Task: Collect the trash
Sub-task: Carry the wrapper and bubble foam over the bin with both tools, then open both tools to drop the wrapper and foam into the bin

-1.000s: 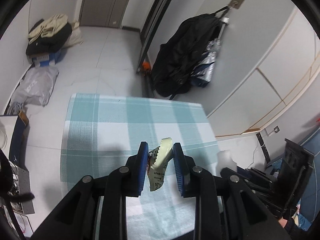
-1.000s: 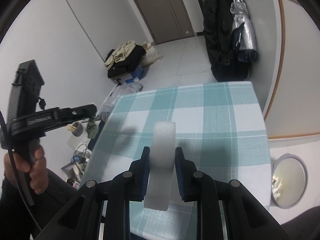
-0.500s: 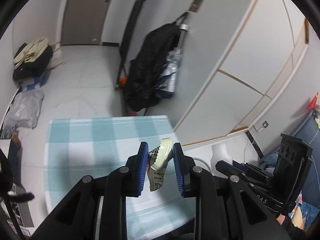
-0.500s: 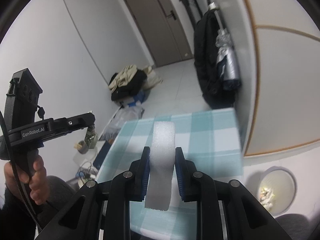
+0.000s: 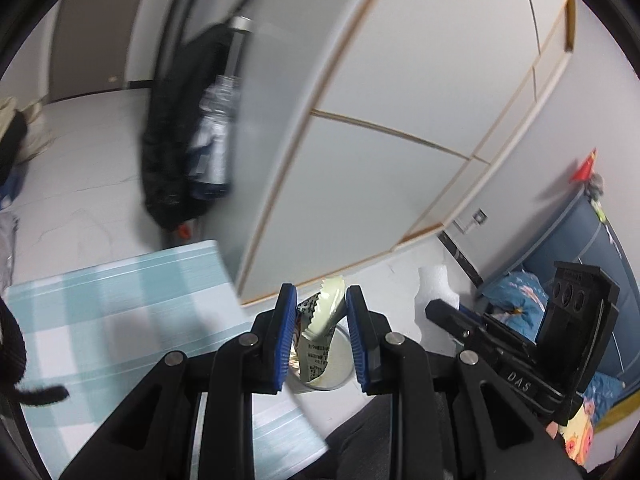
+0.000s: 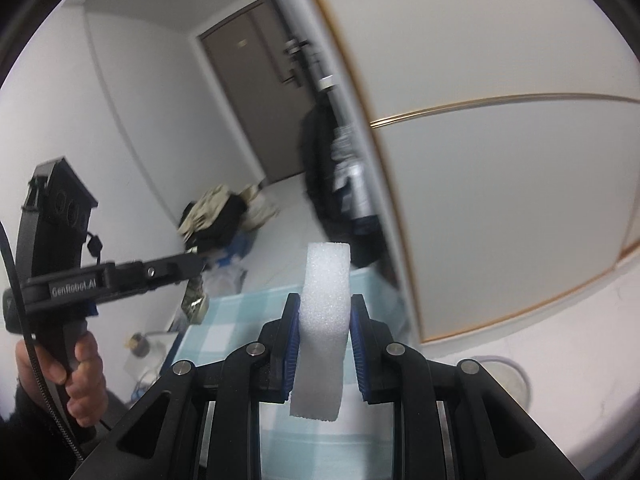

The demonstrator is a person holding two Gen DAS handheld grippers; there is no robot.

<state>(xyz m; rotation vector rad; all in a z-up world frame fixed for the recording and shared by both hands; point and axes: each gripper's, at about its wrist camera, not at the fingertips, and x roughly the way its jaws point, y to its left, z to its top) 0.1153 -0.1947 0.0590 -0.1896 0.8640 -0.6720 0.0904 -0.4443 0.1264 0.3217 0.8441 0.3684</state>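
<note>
The left tongs point(image 5: 320, 330) pinch a crumpled snack wrapper point(image 5: 318, 332) above what seems, through blur, a round bin point(image 5: 340, 360) beside the checked desk point(image 5: 120, 308). The right tongs point(image 6: 325, 338) clamp a white foam strip point(image 6: 324, 320) over the desk's edge.

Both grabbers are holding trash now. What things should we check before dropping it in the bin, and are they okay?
1. Left gripper pinches the wrapper: ok.
2. Right gripper clamps the foam strip: ok.
3. Round bin lies below the wrapper in the left wrist view: ok.
4. Foam strip over the bin: not ok, the bin sits off to the right and the checked tablecloth is underneath.
5. Room left inside the bin: cannot tell, mostly hidden.
</note>
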